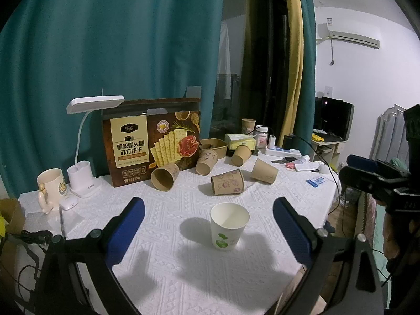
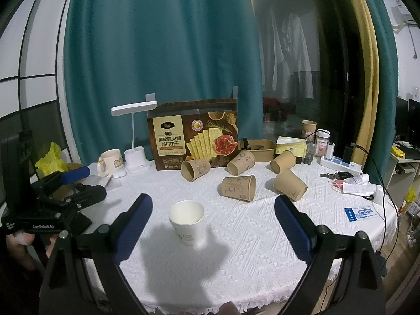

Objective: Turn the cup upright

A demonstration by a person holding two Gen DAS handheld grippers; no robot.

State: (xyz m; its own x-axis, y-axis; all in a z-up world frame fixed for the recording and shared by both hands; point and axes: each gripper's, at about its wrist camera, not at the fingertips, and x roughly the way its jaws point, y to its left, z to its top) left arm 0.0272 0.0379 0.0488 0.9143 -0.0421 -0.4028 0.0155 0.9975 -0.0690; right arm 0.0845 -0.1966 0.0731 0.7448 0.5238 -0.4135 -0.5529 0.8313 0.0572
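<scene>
Left wrist view: a white paper cup (image 1: 229,225) stands upright on the white tablecloth (image 1: 183,275), mouth up, framed by the wide-open jaws of the left gripper (image 1: 208,225).

Neither blue pad touches the white paper cup, and the right gripper (image 2: 213,225) likewise hangs with its jaws spread and empty, the cup nearer its left finger. Five brown paper cups (image 1: 227,182) lie on their sides further back, near the cracker box (image 1: 152,144). Judged from here, the risk is a clumsy reach toward them: a finger could clip the light upright cup and topple it, or nudge a tipped cup so that it rolls toward the table edge.
</scene>
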